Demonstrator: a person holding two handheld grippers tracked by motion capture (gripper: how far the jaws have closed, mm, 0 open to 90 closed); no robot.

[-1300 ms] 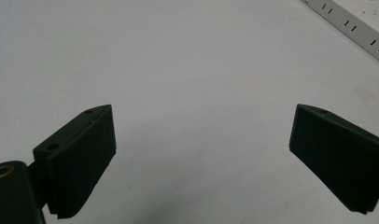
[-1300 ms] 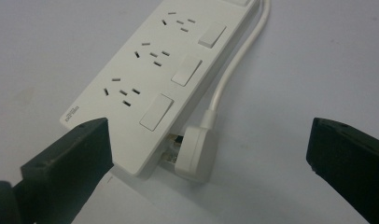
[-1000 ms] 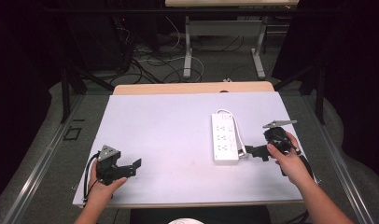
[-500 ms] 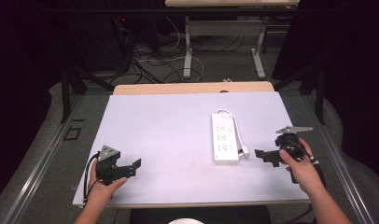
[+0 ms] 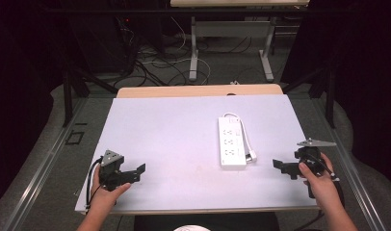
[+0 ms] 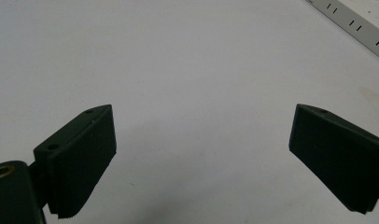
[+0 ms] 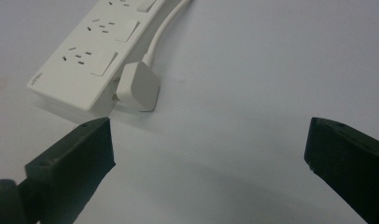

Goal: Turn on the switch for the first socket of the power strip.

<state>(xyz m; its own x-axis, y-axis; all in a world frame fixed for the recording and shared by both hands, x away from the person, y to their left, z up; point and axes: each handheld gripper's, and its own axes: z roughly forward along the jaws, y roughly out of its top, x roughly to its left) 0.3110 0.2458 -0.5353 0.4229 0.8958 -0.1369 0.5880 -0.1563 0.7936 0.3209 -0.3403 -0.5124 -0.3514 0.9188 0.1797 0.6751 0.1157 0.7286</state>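
A white power strip (image 5: pixel 231 142) lies flat on the right half of the white table (image 5: pixel 174 125), its cable looped along its right side and its white plug (image 5: pixel 251 157) resting at its near right corner. In the right gripper view the power strip (image 7: pixel 92 46) and plug (image 7: pixel 137 86) lie just ahead of the jaws, at upper left. My right gripper (image 5: pixel 281 166) is open, a short way right of the plug, holding nothing. My left gripper (image 5: pixel 138 171) is open over bare table near the front left. Its own view catches the strip's edge (image 6: pixel 351 18) at the top right.
The table's front edge runs just below both hands. A wooden board (image 5: pixel 198 90) borders the table's far edge. Beyond it, desk legs (image 5: pixel 193 53) and loose cables (image 5: pixel 150 62) sit on the dark floor. Bare table spreads between the two grippers.
My right gripper has drawn back from beside the power strip, moving right and toward the table's near edge. The left gripper has stayed where it was.
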